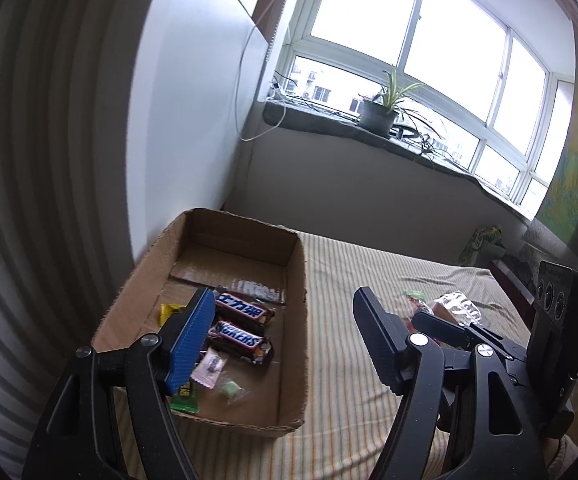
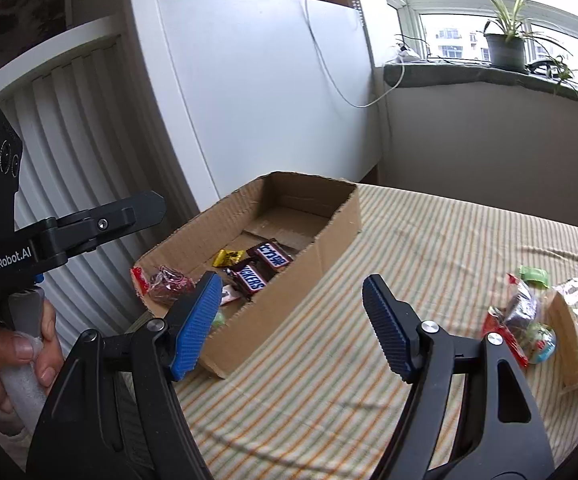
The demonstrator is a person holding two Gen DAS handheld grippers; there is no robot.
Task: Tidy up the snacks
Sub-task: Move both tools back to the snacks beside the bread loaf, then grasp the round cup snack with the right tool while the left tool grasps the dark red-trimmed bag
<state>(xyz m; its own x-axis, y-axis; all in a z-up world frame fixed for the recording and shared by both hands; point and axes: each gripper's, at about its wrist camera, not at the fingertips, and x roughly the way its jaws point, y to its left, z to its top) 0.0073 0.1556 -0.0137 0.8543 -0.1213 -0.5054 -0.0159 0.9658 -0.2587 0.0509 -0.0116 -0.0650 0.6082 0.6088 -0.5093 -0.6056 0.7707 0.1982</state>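
Snickers bars and small sweets lie in the box on the bed; more snacks wait loose, right. Both claws, left and right, gape wide, empty. Between picks, seemingly: next, the right reaches for that pile.

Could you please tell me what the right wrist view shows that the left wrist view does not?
Only the right wrist view shows a red-wrapped snack at the cardboard box's near corner and the person's hand. Only the left shows a green packet in the box. Both show two Snickers bars, leftover snacks on the striped cloth, and open hand-held grippers.
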